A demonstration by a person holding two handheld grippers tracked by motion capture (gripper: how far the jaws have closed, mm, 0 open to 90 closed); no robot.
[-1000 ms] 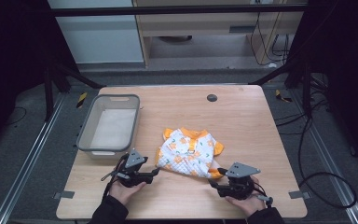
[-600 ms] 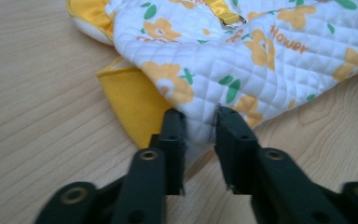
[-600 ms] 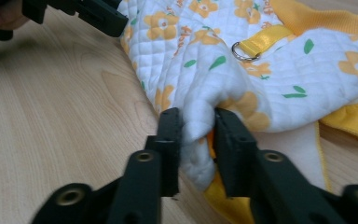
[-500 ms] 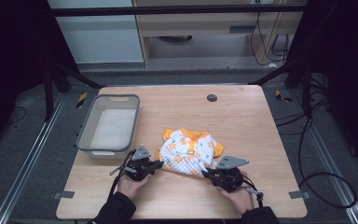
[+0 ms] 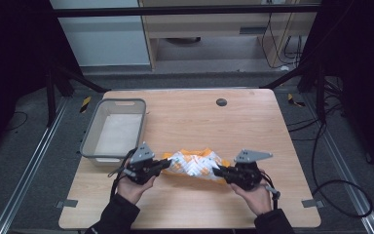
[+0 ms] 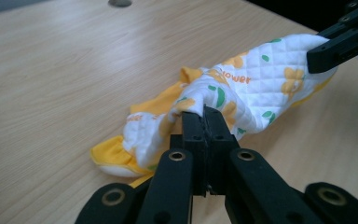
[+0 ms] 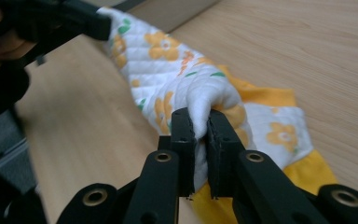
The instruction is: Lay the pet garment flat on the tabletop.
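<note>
A quilted white cloth with orange flowers and yellow trim (image 5: 195,165) lies bunched near the table's front edge. My left gripper (image 5: 167,163) is shut on its left end, the cloth (image 6: 242,93) pinched between the jaws of this gripper (image 6: 204,114). My right gripper (image 5: 217,171) is shut on the right end, a fold of the cloth (image 7: 177,79) squeezed in the jaws of that gripper (image 7: 200,119). The cloth stretches between the two, partly lifted off the wood. The other gripper (image 6: 340,44) shows far right in the left gripper view.
A grey plastic bin (image 5: 90,139) stands at the table's left, just behind my left hand. A small dark round hole (image 5: 221,102) sits at the back of the wooden table (image 5: 253,126). Cables trail off the right side of the floor.
Both grippers moved inward and forward onto the cloth and closed on its two ends. The cloth went from a flat spread to a narrower bunched strip between them.
</note>
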